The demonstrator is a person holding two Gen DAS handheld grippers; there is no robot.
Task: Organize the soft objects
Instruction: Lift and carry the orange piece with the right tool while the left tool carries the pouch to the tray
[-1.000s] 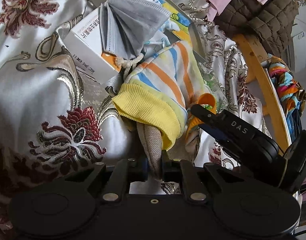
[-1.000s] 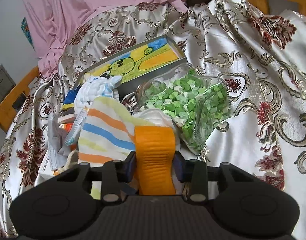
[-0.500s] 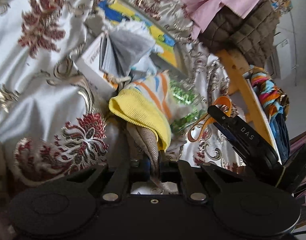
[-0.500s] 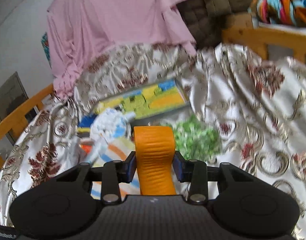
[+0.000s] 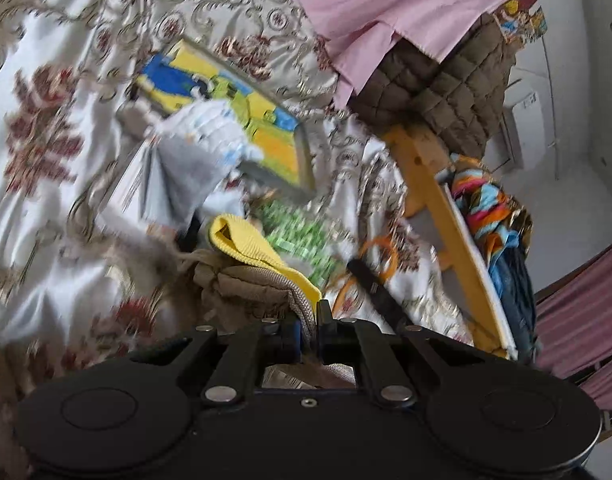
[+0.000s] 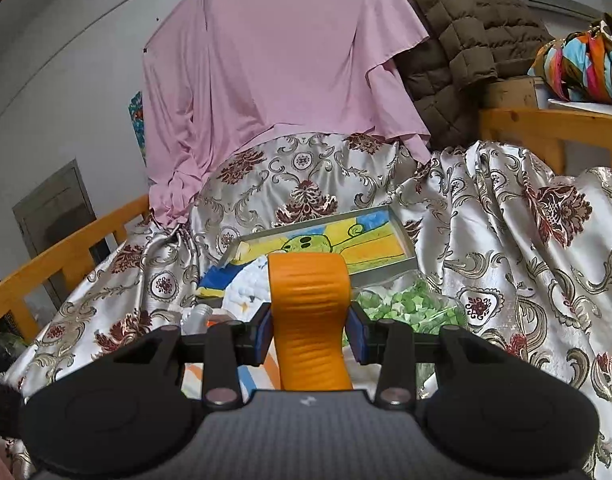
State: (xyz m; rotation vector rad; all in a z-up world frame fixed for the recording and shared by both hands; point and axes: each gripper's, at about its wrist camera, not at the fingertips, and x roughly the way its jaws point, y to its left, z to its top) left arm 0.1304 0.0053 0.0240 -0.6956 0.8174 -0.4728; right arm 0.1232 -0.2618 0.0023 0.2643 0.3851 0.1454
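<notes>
My left gripper [image 5: 309, 322] is shut on a tan knit cloth [image 5: 245, 286] with a yellow ribbed cuff [image 5: 249, 244] bunched over it, lifted above the bed. My right gripper [image 6: 310, 330] is shut on an orange ribbed band [image 6: 309, 308]; it also shows in the left wrist view as a black arm [image 5: 376, 288] with orange loops. Below lie a striped cloth [image 6: 249, 376], a grey face mask [image 5: 181, 176] and a white-blue soft bundle [image 6: 247, 284].
A floral satin bedspread [image 6: 526, 248] covers the bed. On it lie a framed yellow-blue picture [image 6: 370, 244] and a clear bag of green paper stars [image 6: 410, 306]. A pink sheet [image 6: 273, 64], a brown quilted jacket [image 6: 458, 32] and wooden rails [image 6: 65, 248] border the bed.
Both grippers have risen and pulled back from the pile. The tan cloth and yellow cuff came up with the left gripper; the striped cloth stayed low. The left view is motion-blurred.
</notes>
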